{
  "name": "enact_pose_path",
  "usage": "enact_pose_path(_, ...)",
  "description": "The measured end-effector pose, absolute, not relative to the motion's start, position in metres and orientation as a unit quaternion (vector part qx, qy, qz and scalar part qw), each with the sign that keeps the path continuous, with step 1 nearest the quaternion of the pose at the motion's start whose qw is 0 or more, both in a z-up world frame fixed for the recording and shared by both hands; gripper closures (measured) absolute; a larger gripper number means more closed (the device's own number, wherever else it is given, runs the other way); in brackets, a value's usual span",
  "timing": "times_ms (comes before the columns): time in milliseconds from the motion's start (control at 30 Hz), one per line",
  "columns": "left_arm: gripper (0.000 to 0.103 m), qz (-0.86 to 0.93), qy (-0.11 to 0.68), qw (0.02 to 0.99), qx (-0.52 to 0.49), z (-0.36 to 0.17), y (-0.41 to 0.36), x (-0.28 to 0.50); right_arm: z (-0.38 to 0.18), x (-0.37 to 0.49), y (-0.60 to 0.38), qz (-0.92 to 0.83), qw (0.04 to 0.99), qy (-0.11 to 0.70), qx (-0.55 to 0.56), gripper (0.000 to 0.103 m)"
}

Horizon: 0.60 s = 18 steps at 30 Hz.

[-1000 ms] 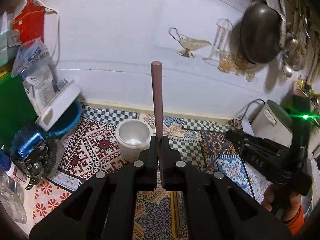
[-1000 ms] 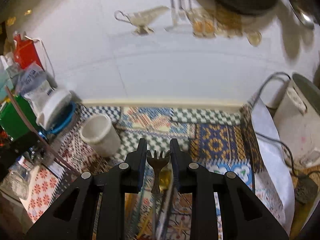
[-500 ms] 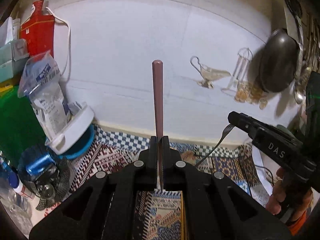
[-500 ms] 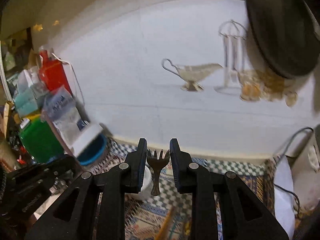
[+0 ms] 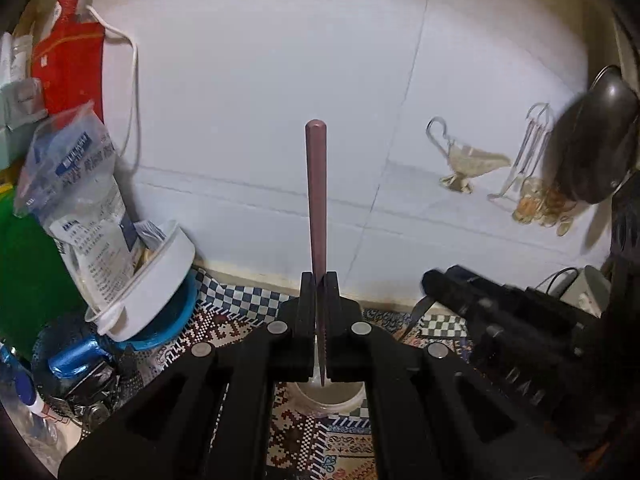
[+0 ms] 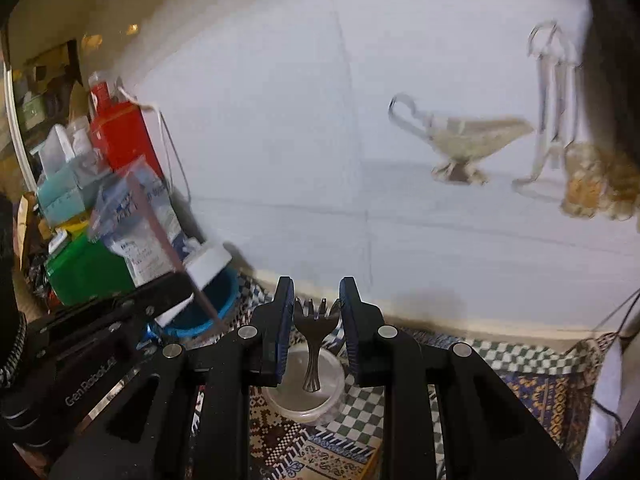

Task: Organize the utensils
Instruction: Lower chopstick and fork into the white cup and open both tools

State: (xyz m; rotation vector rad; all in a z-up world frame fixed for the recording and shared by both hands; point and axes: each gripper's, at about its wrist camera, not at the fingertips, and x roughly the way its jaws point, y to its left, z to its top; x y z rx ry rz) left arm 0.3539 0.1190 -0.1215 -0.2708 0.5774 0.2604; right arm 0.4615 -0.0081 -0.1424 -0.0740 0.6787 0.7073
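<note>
Knife (image 5: 316, 200) — mauve handle; serrated blade

Red bag (image 5: 68, 60), green box (image 6: 86, 270), patterned cloth (image 5: 304, 440), dark pan (image 5: 592, 140).

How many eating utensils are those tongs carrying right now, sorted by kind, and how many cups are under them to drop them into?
Knives: 1, the pink-handled knife in the left tongs, blade pointing down.
Forks: 1, the metal fork in the right tongs, prongs up.
Cups: 1, the white cup below both.
Total: 3
</note>
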Motion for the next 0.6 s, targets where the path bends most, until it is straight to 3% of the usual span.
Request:
enact_pose_path(333,0.103,0.133,0.350,0.915,-0.149,-0.181,0.131,0.380,-0.200,0.483,0.013,0.336,0.848,0.407,-0.051,0.081)
enact_pose_path(600,0.103,0.131,0.374,0.905,-0.156,-0.203,0.137,0.391,-0.216,0.495,0.017,0.324,0.842,0.426,-0.064,0.081)
